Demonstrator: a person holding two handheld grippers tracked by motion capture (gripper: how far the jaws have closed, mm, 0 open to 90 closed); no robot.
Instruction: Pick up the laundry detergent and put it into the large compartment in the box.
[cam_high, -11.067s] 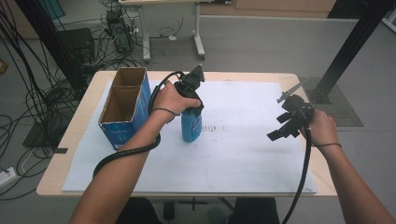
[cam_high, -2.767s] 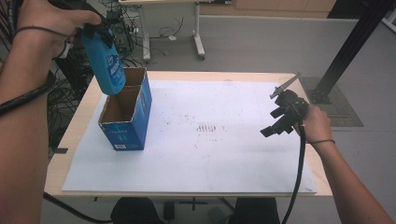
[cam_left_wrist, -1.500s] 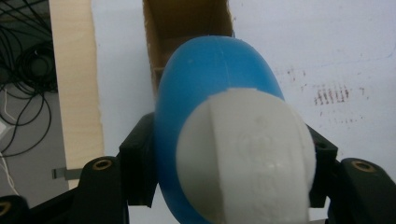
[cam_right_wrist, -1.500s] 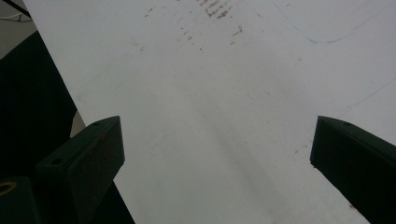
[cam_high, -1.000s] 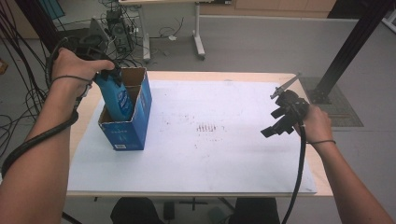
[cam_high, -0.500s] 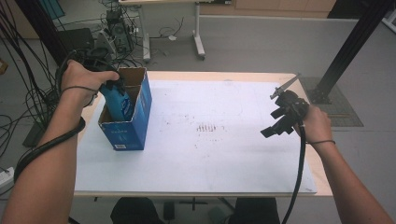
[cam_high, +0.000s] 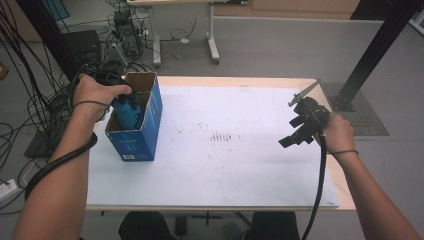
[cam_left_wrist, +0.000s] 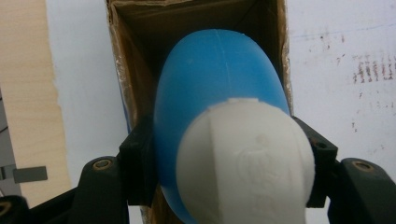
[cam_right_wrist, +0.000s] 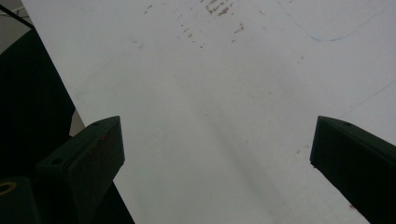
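Facing outward, box label unreadable

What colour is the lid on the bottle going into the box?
White. The cap tops a blue bottle, seen best in the left gripper view.

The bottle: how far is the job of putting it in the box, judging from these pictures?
Mostly done. The blue bottle is already partly down inside the open box, its white cap on top. In hand: the left gripper is clamped on it, jaws at both sides. Left: lower it fully and let go. The right gripper hangs open over the white sheet, holding nothing.
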